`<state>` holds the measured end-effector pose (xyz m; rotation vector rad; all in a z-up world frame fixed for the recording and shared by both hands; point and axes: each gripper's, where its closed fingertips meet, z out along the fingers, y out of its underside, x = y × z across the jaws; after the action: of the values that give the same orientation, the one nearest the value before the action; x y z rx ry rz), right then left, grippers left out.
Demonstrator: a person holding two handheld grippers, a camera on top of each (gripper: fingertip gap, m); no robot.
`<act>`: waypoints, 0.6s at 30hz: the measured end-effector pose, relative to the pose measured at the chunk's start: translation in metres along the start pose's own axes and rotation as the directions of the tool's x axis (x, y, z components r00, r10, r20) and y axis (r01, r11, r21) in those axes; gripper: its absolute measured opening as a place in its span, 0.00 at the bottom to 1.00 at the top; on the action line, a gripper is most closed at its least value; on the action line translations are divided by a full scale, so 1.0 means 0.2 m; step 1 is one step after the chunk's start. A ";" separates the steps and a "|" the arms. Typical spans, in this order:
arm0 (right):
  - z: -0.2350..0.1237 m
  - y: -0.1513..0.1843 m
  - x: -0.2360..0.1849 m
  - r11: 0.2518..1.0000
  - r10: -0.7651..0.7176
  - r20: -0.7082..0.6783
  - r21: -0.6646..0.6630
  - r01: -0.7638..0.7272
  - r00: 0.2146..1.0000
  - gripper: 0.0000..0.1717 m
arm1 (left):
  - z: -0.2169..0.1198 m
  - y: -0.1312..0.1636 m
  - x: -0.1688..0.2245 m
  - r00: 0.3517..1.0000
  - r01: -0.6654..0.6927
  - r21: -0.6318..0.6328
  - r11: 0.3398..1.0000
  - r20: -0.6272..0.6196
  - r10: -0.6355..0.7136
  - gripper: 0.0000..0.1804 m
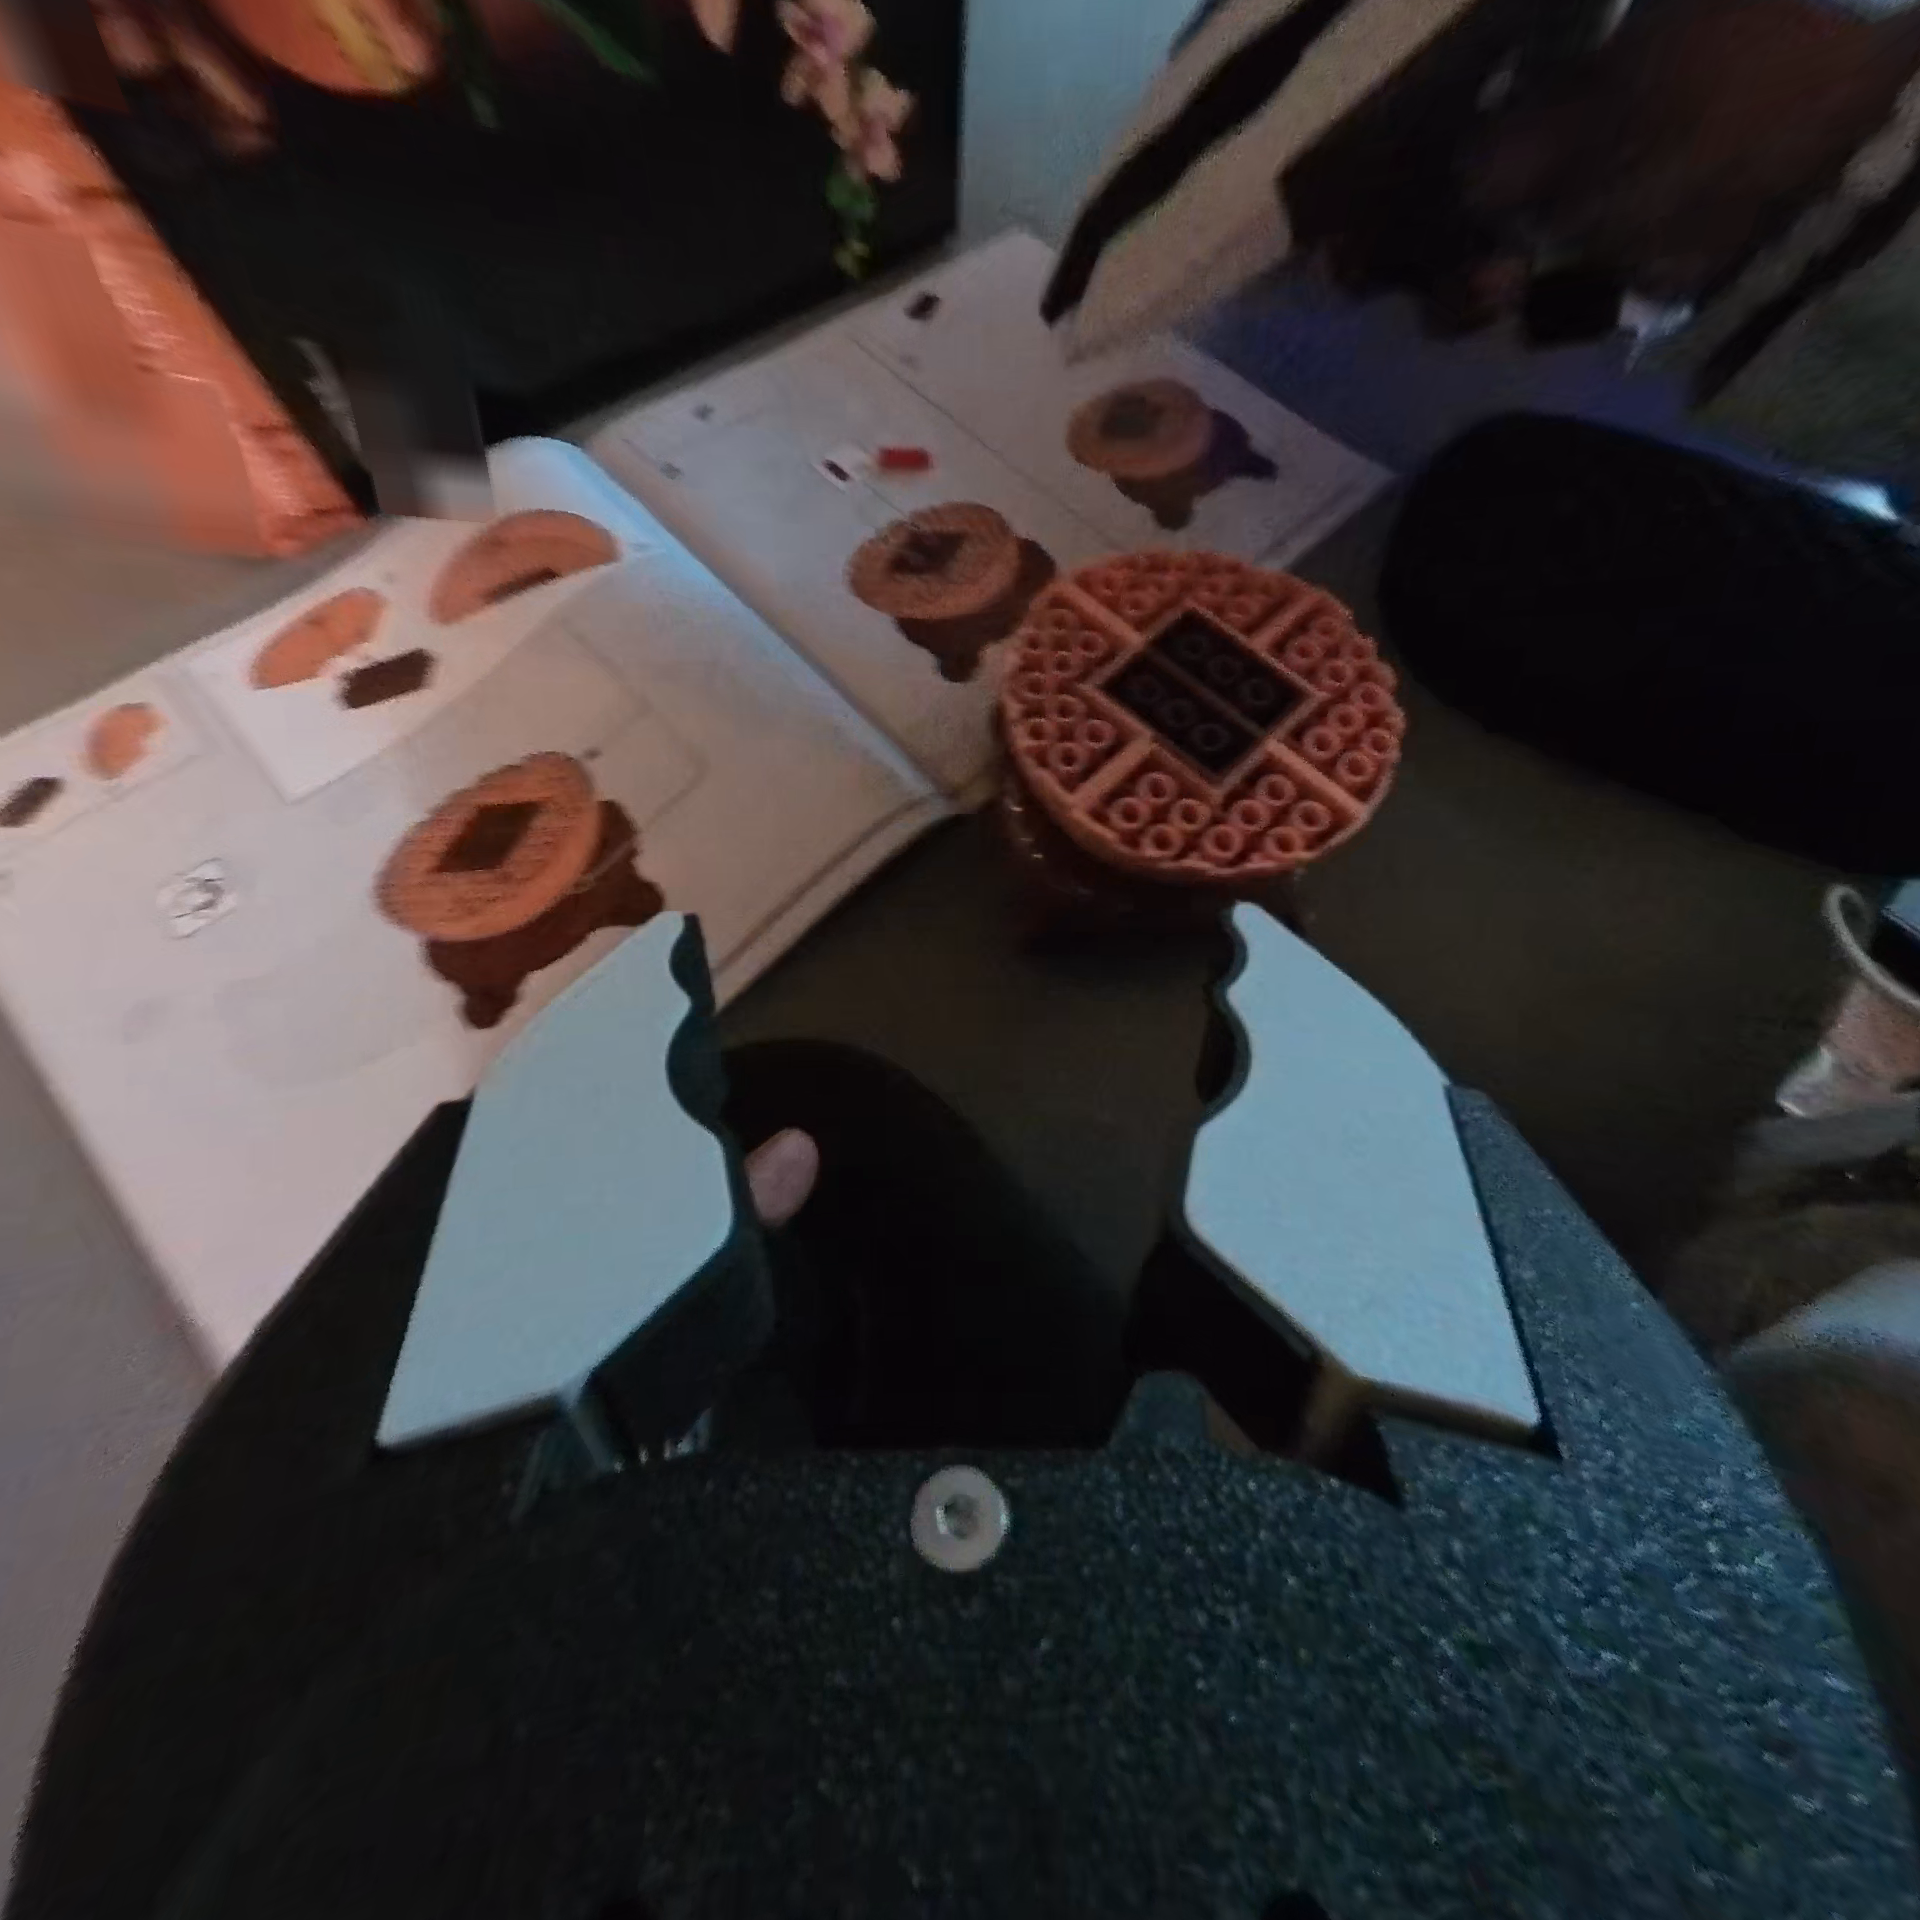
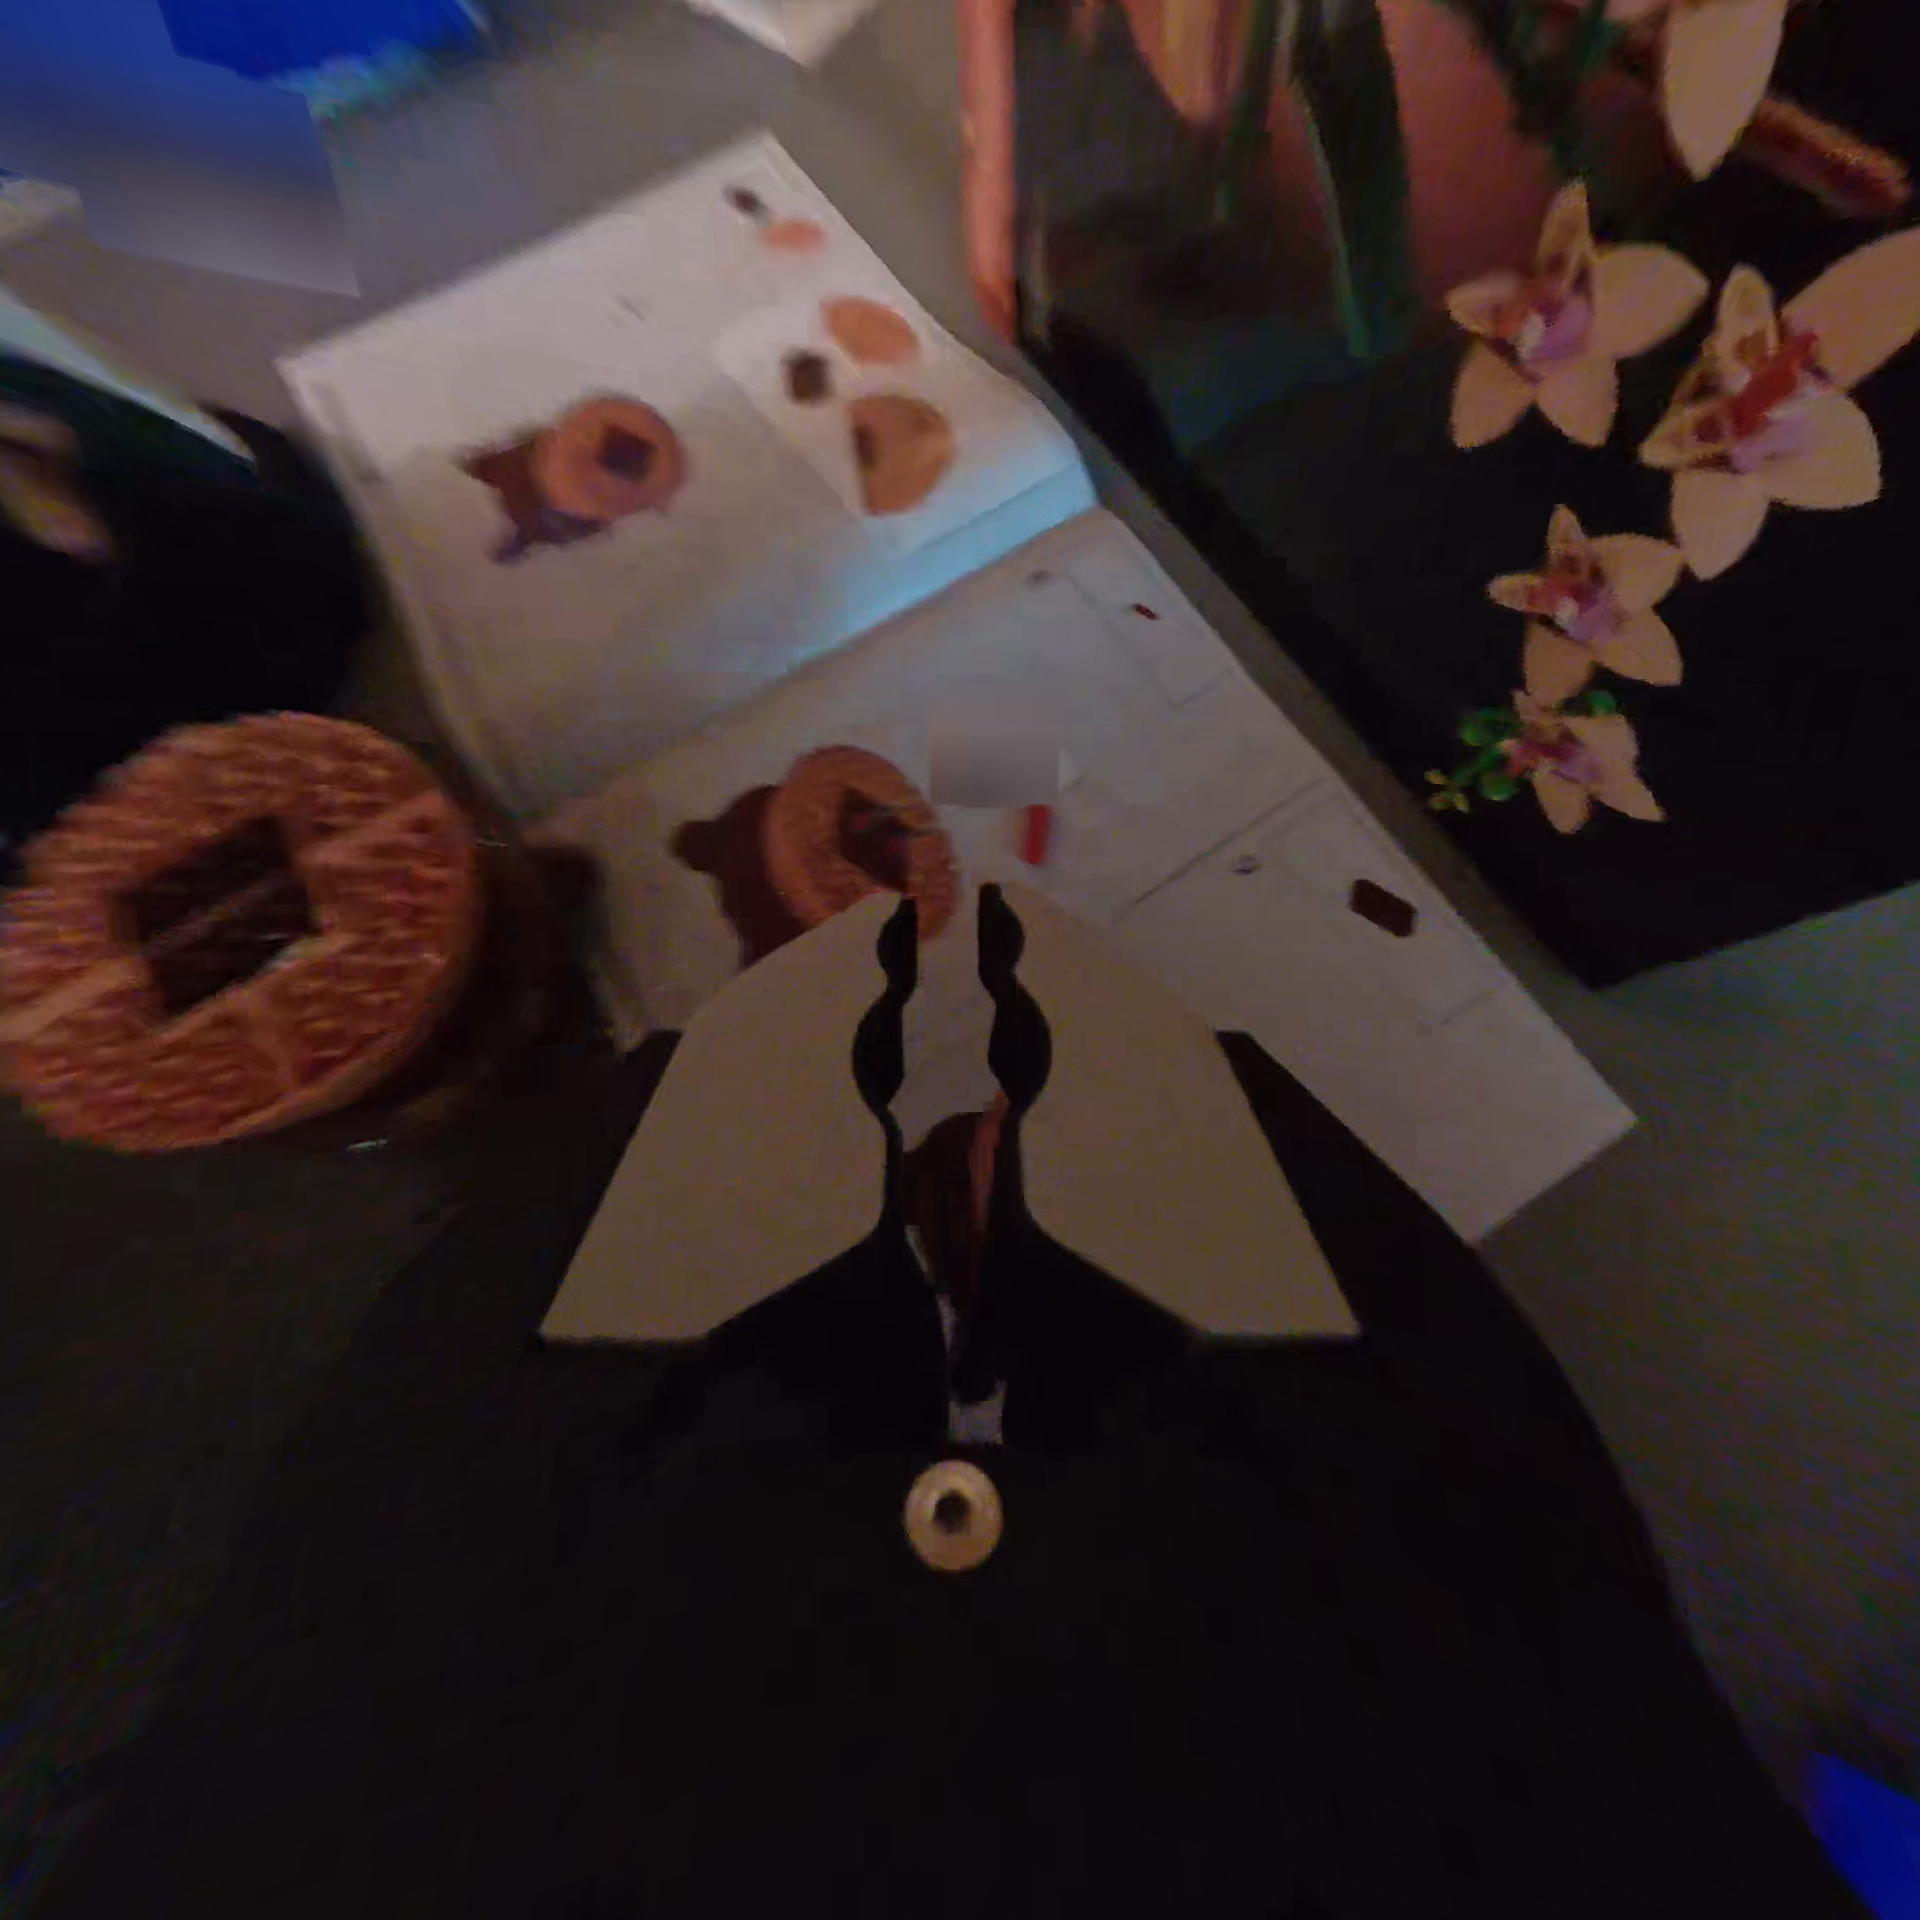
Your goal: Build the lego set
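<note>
Round brick-built model (image 1: pixel 1200 727), salmon studded top with a black square centre on a dark brown base, is standing on the dark surface (image 1: pixel 935 987), touching the near corner of the open instruction booklet (image 1: pixel 665 707). Left gripper (image 1: pixel 961 971) is hovering just short of it, jaws spread wide, nothing between them; right fingertip (image 1: pixel 1262 945) is sitting just below the model's rim, contact not clear. A person's fingertip (image 1: pixel 781 1169) is showing under the left finger. Right gripper (image 2: pixel 948 920) is hanging over the booklet's printed page, jaws narrowed to a slim slit with page showing through; something reddish-brown deeper between the fingers, too blurred to identify. In the right view the model (image 2: pixel 229 925) is lying well off to the left. Box with printed orchids (image 2: pixel 1662 436) is standing beyond the booklet.
</note>
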<state>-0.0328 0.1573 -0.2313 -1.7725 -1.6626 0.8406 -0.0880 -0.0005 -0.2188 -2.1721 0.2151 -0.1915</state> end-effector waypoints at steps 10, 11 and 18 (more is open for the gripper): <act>0.22 0.06 0.11 0.985 -0.082 -0.097 -0.160 0.065 0.992 0.08 | -0.04 0.00 -0.22 0.996 0.060 0.090 0.994 0.062 -0.066 0.46; 0.23 0.05 0.10 0.986 -0.078 -0.084 -0.155 0.065 0.993 0.06 | -0.04 -0.01 -0.22 0.996 0.060 0.096 0.994 0.053 -0.065 0.46; 0.15 -0.09 -0.03 0.980 -0.197 0.080 0.018 0.196 0.977 0.01 | -0.06 -0.17 -0.18 0.995 0.077 0.254 0.964 -0.074 -0.060 0.30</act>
<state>-0.0673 0.1521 -0.2358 -1.5543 -1.8475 0.8387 -0.1229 0.0179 -0.1855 -1.9181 0.1442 -0.3135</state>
